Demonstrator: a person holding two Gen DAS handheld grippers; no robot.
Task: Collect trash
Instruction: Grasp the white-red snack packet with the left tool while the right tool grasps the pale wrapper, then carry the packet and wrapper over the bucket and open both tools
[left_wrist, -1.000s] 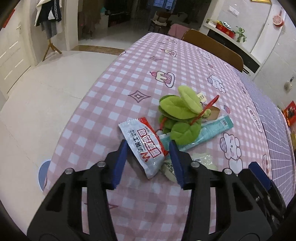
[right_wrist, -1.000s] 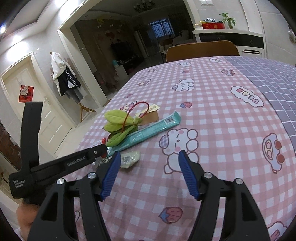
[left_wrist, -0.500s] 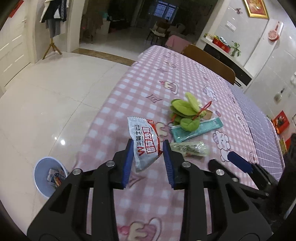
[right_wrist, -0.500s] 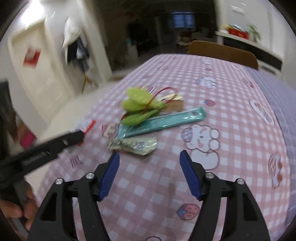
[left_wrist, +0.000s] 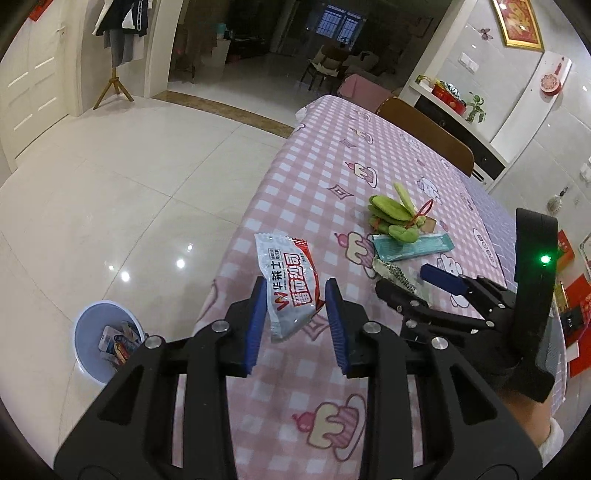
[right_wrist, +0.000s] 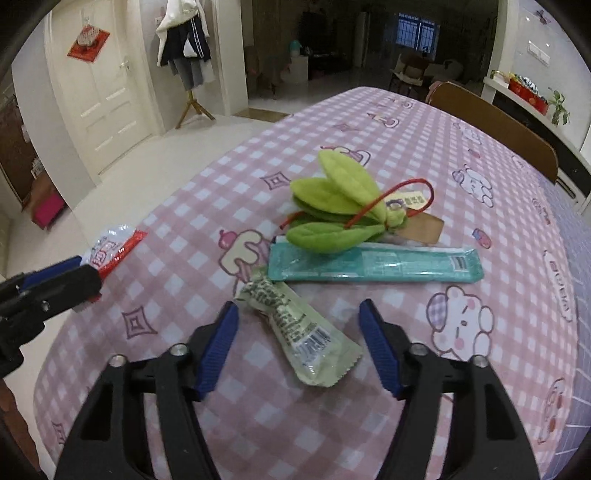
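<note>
From the left wrist, your left gripper (left_wrist: 295, 317) is pinching the light, crinkly white-and-red snack wrapper (left_wrist: 290, 286) low down, lifted beyond the pink checked tablecloth (left_wrist: 295, 387)'s edge. From the right wrist, your right gripper (right_wrist: 297, 345) is closing, pads not touching, around the flimsy pale green wrapper (right_wrist: 295, 326) lying on that tablecloth; take it mid-body, since it is probably slippery.

I see glossy cream floor tiles (left_wrist: 122, 173) catching ceiling-light glare, a white panelled door (right_wrist: 105, 99), clothes on a wooden stand (right_wrist: 186, 48), a dark barred window (left_wrist: 341, 24), a brown chair back (left_wrist: 428, 134) and a gold-framed red picture (left_wrist: 517, 22).
</note>
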